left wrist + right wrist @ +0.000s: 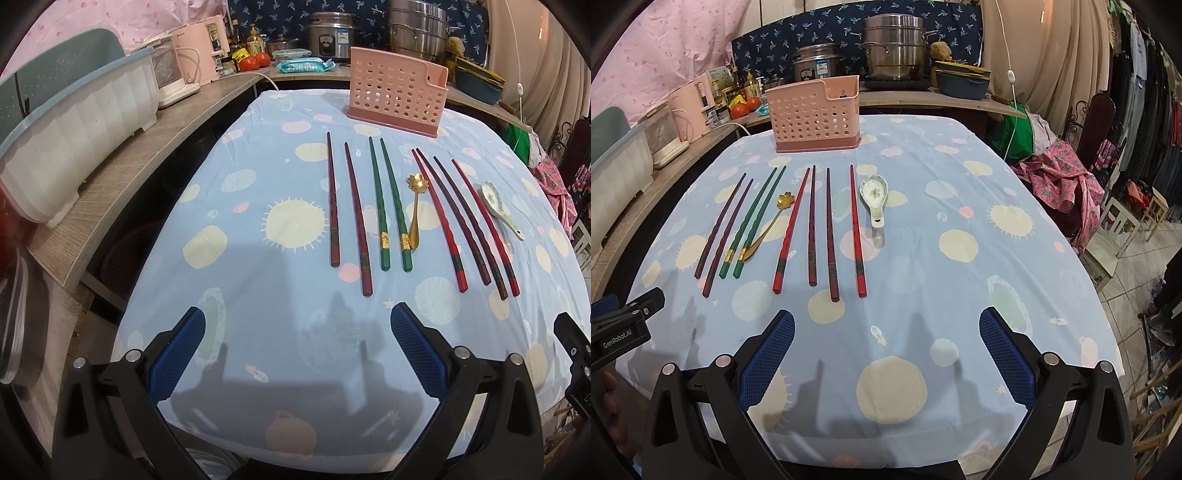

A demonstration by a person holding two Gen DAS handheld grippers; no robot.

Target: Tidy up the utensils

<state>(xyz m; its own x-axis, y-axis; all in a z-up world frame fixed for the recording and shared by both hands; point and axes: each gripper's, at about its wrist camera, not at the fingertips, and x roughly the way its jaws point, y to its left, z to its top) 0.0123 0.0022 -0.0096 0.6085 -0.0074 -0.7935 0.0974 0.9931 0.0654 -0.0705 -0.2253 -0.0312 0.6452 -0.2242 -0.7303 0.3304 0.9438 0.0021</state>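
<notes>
Landmark: the pink perforated plastic utensil holder [817, 114] stands at the far end of the table's blue dotted cloth [960, 295].
Progress: nothing appears sorted yet; no utensil shows above the holder's rim, and its inside is hidden.
Left to do: all pieces lie in a row just in front of the holder: two dark maroon chopsticks [347, 206], two green chopsticks with gold bands [388, 206], a gold flower-bowl spoon [768, 225], four red and dark chopsticks [827, 229], and a white ceramic soup spoon [874, 195].
Left gripper [297, 354]: jaws spread wide, holding nothing, hovering nearer than the row.
Right gripper [886, 354]: likewise spread and empty.
Room: bare cloth nearer than the row; the cloth's right edge drops off well right of the holder, a shelf crowds its left.
</notes>
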